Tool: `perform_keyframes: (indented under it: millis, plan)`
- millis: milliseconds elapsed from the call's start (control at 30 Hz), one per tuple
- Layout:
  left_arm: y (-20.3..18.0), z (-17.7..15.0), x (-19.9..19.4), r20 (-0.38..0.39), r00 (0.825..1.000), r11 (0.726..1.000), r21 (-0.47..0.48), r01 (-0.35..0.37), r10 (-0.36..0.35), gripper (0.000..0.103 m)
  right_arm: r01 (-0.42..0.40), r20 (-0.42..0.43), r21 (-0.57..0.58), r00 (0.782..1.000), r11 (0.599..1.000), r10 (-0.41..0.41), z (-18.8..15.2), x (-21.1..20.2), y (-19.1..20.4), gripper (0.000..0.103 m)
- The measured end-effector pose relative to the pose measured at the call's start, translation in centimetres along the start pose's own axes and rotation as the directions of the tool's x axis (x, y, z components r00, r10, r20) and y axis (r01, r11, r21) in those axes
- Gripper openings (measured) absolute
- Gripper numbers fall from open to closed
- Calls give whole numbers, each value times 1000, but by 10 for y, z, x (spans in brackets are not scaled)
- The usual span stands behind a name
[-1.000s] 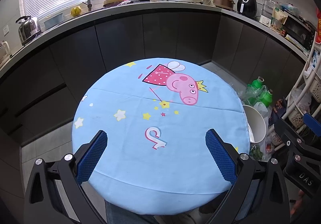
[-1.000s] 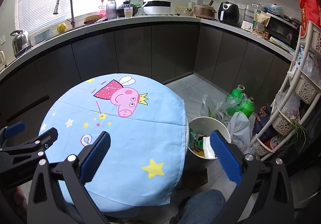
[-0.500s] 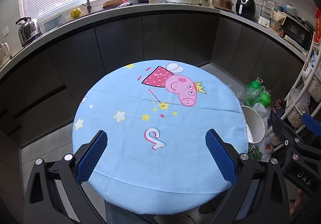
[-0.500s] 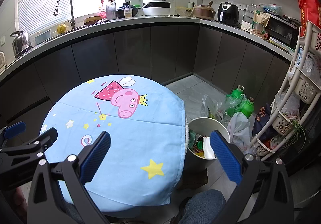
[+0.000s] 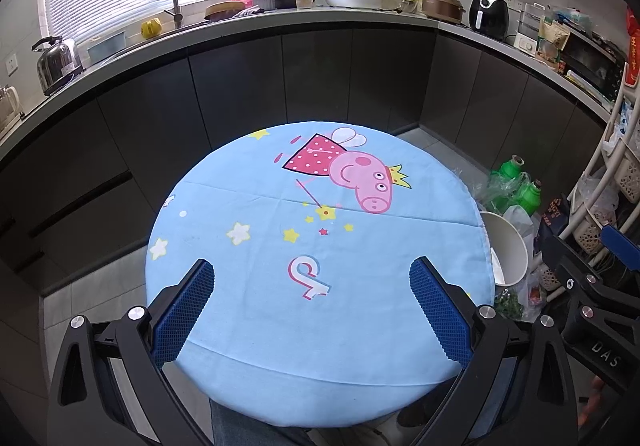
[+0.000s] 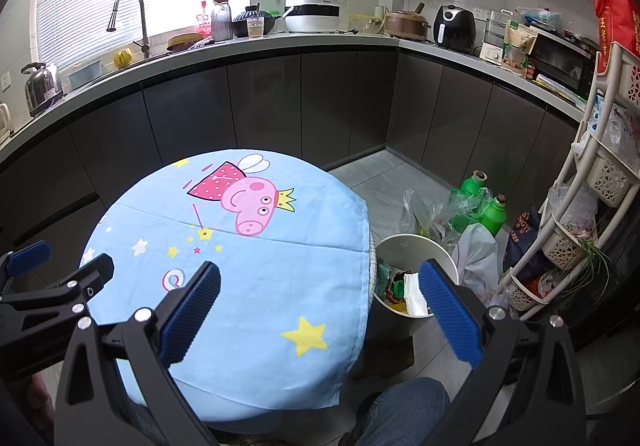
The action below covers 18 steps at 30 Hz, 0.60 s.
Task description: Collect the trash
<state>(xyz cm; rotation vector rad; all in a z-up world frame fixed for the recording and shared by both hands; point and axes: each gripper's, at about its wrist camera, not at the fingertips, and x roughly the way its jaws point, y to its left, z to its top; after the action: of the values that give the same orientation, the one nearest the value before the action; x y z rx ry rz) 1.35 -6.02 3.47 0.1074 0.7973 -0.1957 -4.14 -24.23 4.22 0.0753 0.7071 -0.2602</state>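
Fingers of both hand-held tools gape, grasping nothing above the bare desk; trash sits in the bin, which a careless swing could tip.

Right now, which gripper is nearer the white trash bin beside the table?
Right. The right gripper hangs over the table's right edge, one finger in line with the trash bin. The left gripper sits over the table's middle, with the bin off to its right.
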Motion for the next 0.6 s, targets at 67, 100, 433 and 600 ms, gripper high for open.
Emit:
perform_keyframes:
  millis: [67, 100, 433, 600]
  plan:
    - [0, 0, -1, 0, 1000, 1000, 1, 1, -1, 94, 1, -1, 0, 1000, 1000, -1, 0, 0, 0, 99]
    - [0, 0, -1, 1, 1000, 1000, 1, 3, -3, 94, 2, -1, 1, 1000, 1000, -2, 0, 0, 1, 99]
    - [0, 0, -1, 0, 1000, 1000, 1, 2, -2, 94, 1, -2, 1, 1000, 1000, -1, 0, 0, 1, 99]
    - [0, 0, -1, 0, 1000, 1000, -1, 3, -3, 94, 0, -5, 0, 1000, 1000, 0, 0, 0, 1, 99]
